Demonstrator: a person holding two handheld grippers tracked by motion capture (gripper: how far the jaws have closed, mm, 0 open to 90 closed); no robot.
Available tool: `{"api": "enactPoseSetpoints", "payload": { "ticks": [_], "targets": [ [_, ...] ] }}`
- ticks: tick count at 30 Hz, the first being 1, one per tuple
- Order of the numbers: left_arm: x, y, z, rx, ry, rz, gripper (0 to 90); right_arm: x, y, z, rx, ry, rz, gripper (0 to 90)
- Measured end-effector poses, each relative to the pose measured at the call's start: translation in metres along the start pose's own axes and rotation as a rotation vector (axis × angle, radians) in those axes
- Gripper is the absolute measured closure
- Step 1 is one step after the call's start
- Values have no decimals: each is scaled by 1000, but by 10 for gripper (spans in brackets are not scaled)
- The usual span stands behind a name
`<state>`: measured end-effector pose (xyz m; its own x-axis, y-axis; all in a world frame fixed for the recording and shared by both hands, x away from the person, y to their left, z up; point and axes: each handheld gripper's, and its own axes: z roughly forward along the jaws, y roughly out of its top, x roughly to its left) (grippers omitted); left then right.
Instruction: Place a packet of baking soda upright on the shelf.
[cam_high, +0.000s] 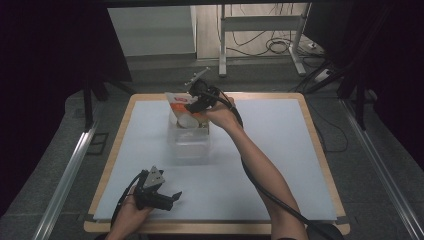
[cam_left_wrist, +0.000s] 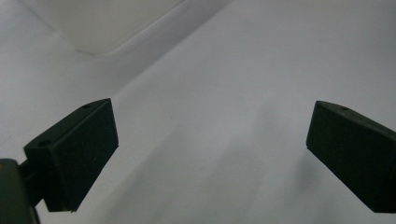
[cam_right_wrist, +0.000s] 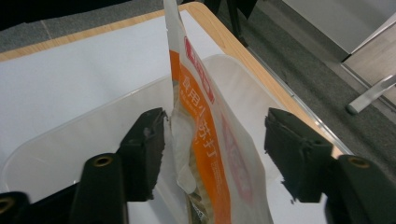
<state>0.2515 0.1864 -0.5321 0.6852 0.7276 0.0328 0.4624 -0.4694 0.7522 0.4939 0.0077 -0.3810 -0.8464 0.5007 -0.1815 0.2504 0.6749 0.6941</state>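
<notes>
A white and orange pouch stands upright in a clear plastic box at the table's far middle. My right gripper reaches over the box from the right. In the right gripper view the pouch rises between the two jaws of my right gripper. The left jaw is right at its edge and the right jaw stands apart from it, so the gripper is open. My left gripper rests low near the table's front left, open, with nothing between the jaws of the left gripper.
The white table top has a wooden rim. A corner of the clear box appears ahead of the left gripper. Beyond the table stand a metal frame and loose cables on the floor. An aluminium rail runs along the left side.
</notes>
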Motion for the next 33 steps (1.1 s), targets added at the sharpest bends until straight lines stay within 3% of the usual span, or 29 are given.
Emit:
{"api": "enactPoseSetpoints", "payload": {
  "ticks": [5, 33],
  "targets": [
    [0, 0, 0, -2, 1, -1, 23, 0, -3, 1, 4, -7, -6, 302],
    [1, -1, 0, -2, 1, -2, 23, -9, -20, -19, -37, -19, 43, 110]
  ]
}}
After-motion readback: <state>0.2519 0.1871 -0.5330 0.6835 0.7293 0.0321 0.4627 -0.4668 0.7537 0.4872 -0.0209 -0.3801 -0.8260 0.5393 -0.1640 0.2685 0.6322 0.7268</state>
